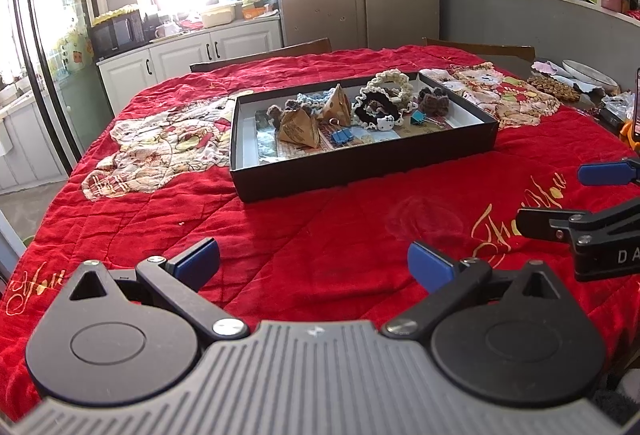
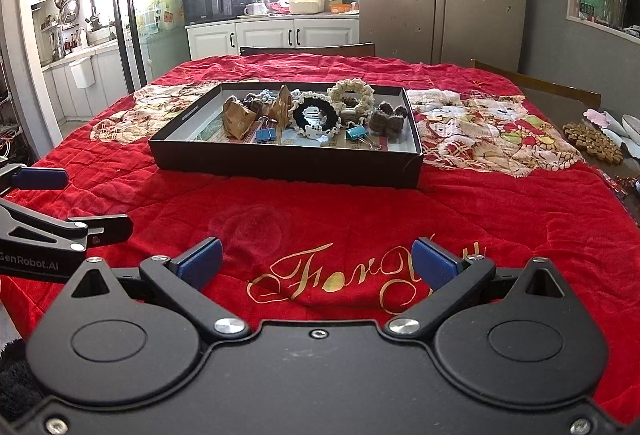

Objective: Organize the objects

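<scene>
On tabletop (image 2: 500, 203): small items gathered inside black box (image 2: 280, 165) | my left hand-held gripper (image 1: 314, 267) wide, empty | right hand-held gripper (image 2: 318, 263) wide, empty

left wrist: low, faces black tray (image 1: 360, 159) from near edge | right wrist: alongside, same tray (image 2: 288, 161) shared

One box (image 2: 288, 159). Inside: two blue clips (image 2: 266, 135) (image 2: 356, 133), two paper wedges (image 2: 238, 121) (image 2: 283, 107), two ruffled scrunchies (image 2: 316, 115) (image 2: 351, 91), one brown knit piece (image 2: 386, 119).
</scene>
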`<state>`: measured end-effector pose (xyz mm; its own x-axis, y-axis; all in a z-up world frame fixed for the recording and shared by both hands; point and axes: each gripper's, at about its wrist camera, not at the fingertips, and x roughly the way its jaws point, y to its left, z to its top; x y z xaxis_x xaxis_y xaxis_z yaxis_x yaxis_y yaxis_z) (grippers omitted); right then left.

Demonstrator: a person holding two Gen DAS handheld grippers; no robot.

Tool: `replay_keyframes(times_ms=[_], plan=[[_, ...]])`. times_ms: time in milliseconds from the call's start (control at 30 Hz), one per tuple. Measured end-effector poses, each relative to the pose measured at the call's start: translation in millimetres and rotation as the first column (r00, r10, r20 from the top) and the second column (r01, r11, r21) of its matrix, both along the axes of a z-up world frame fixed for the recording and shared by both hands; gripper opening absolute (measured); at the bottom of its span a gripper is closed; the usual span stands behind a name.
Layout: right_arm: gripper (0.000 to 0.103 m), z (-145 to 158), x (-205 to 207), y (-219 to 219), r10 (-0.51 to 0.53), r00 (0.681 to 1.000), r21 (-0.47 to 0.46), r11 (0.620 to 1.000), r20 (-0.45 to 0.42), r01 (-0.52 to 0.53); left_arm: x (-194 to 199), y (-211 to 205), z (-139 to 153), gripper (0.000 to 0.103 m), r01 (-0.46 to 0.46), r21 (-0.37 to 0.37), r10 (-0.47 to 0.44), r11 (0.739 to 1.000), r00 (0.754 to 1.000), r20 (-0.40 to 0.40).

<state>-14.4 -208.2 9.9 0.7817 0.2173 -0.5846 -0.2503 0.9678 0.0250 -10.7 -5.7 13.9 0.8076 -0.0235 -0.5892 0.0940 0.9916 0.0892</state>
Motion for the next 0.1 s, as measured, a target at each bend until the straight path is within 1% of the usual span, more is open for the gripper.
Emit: replay_keyframes(times_ms=[100], plan=[[0.101, -1.7, 1.3, -0.1, 0.004, 1.000, 0.000, 1.000, -0.006, -0.004, -0.9, 1.7, -0.2, 0.103, 0.012, -0.020, -0.012, 1.000, 1.000, 0.007]])
